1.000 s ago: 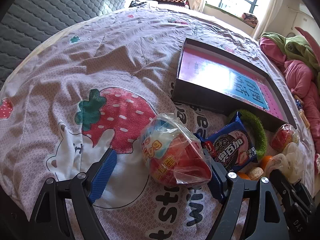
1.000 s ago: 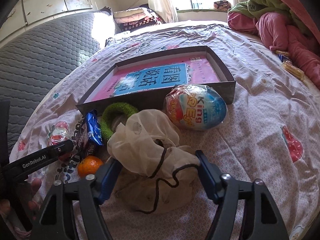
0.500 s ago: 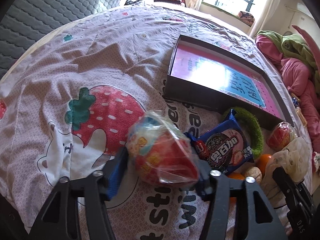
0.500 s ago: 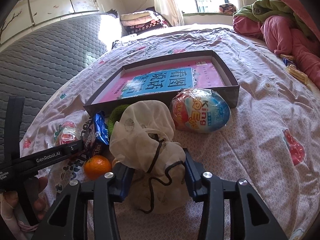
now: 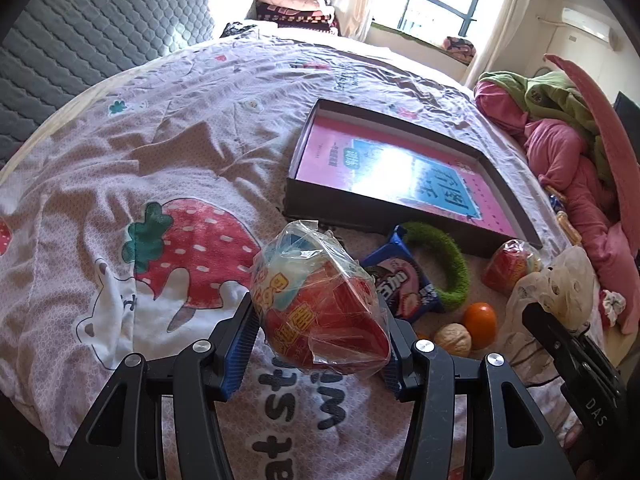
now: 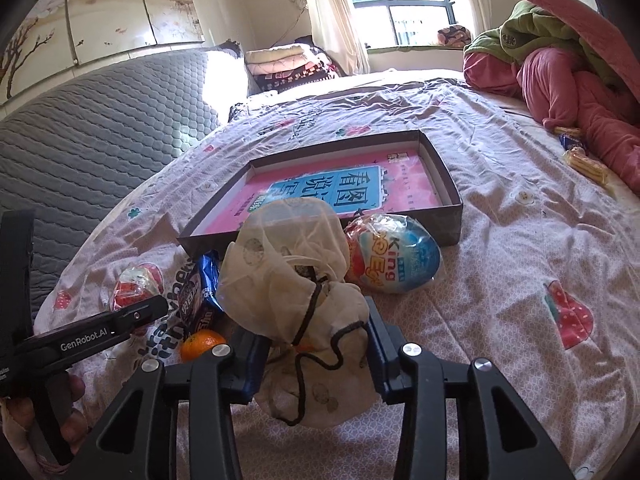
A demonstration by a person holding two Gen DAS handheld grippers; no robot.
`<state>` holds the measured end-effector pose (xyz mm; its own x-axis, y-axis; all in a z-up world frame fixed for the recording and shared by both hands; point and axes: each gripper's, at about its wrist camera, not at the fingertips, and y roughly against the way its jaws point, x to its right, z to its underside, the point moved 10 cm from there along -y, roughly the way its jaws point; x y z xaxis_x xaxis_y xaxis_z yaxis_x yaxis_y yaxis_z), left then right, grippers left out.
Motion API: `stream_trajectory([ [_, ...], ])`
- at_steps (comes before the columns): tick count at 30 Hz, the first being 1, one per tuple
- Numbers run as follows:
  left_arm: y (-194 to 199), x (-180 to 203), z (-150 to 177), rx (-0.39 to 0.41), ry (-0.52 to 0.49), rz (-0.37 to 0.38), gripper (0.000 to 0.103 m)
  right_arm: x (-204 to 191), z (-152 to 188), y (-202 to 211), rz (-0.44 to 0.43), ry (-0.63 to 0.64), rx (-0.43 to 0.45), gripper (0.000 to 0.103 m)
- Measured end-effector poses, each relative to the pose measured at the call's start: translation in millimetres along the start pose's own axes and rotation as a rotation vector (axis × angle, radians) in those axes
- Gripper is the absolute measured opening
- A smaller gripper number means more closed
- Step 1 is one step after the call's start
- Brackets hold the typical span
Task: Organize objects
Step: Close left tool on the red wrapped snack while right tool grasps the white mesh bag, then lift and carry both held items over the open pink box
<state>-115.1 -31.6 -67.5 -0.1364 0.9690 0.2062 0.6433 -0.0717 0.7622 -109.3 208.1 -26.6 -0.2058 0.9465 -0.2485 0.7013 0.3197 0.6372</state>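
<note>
Listing by size: bed; open box, probable destination; mesh drawstring bag before the box, pinched by right tool; red wrapped egg near the box's corner, clamped in left tool, seemingly for carrying boxward.

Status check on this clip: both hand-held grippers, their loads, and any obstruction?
Left hand-held gripper clamps red wrapped egg. Right hand-held gripper pinches mesh pouch. Open box ahead, unobstructed.
</note>
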Motion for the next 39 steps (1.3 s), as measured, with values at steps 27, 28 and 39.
stream_trajectory([
  [27, 17, 56, -73, 0.089, -0.120, 0.039, 0.056, 3, -64, 26, 0.012, 0.029, 0.155, 0.043],
  [28, 16, 57, -75, 0.088, -0.118, 0.041, 0.056, 4, -66, 26, 0.016, 0.029, 0.158, 0.043],
  [39, 17, 70, -116, 0.127, -0.138, 0.072, 0.056, 7, -107, 19, 0.030, 0.016, 0.200, 0.043],
])
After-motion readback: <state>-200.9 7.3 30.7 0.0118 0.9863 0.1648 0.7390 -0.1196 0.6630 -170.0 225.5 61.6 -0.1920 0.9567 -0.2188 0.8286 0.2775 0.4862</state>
